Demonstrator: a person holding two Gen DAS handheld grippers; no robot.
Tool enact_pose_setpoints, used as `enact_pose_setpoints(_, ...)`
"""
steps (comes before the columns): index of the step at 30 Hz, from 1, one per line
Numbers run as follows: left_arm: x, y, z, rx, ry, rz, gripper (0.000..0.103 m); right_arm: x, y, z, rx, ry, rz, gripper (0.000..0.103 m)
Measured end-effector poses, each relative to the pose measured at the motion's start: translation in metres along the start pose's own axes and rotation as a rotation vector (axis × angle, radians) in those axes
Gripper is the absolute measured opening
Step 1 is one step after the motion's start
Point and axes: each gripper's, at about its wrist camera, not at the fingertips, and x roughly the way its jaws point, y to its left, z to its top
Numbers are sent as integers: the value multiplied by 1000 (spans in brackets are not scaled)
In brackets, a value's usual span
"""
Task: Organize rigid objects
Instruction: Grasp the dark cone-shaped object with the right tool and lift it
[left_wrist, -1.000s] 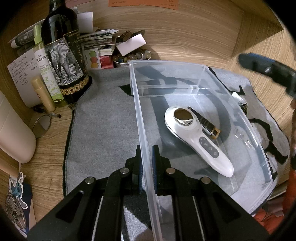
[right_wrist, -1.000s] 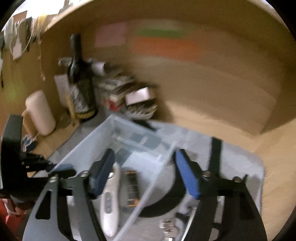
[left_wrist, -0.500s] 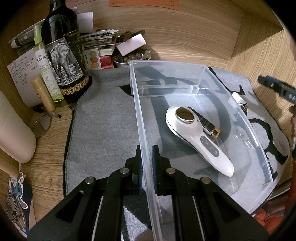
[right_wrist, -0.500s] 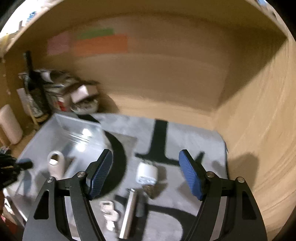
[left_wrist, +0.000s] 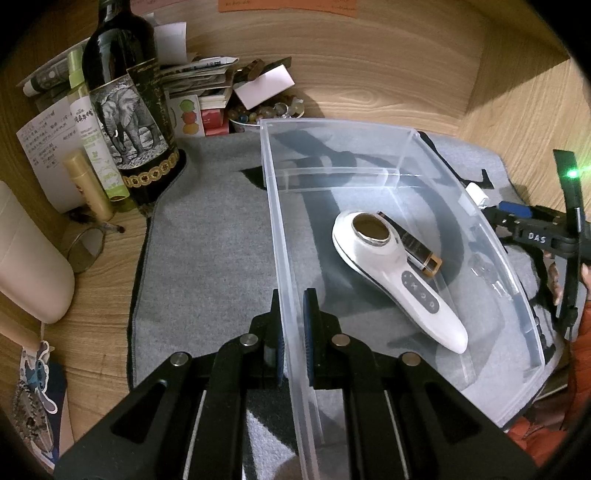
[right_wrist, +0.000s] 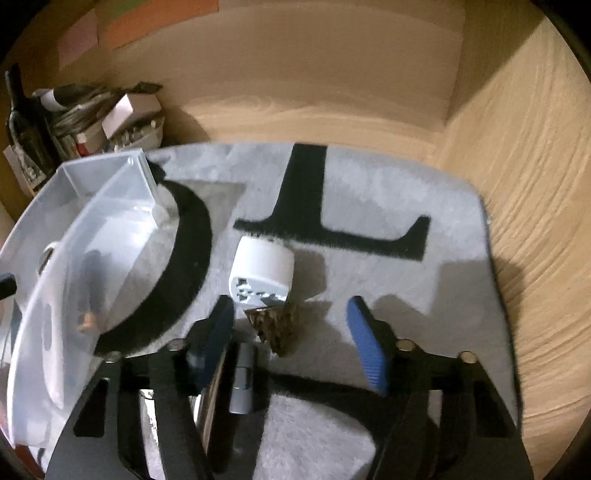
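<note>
My left gripper (left_wrist: 293, 325) is shut on the near left wall of a clear plastic bin (left_wrist: 280, 236) on a grey mat. Inside the bin lie a white handheld device (left_wrist: 399, 277) and a dark gold-capped tube (left_wrist: 419, 251). My right gripper (right_wrist: 291, 325) is open, low over the mat just right of the bin (right_wrist: 110, 192). A white travel adapter (right_wrist: 262, 273) and a small brown faceted object (right_wrist: 279, 325) lie between its fingertips. A silver cylinder (right_wrist: 242, 380) lies under its left finger. The right gripper also shows in the left wrist view (left_wrist: 517, 218).
A wine bottle (left_wrist: 129, 110), lotion tubes, papers, boxes and a bowl of beads (left_wrist: 258, 110) crowd the back left corner. A cream cylinder (left_wrist: 29, 266) lies at the left. Wooden walls close the back and right. The mat (right_wrist: 388, 206) carries black letters.
My right gripper has swung right from over the bin and come down over the adapter and brown object. The left gripper and bin have stayed still.
</note>
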Motion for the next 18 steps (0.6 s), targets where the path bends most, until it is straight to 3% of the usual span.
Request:
enact_pose_setpoints(3, 1, 0, 0, -2, 2, 3, 8, 8, 0, -3, 0, 24, 25, 32)
enact_pose_setpoints(10, 1, -1, 0, -1, 3, 7, 8, -1, 0, -3, -19, -4, 32, 31)
enact_pose_setpoints(18, 1, -1, 0, 0, 2, 6, 8, -37, 3, 12, -32, -107, 40, 31)
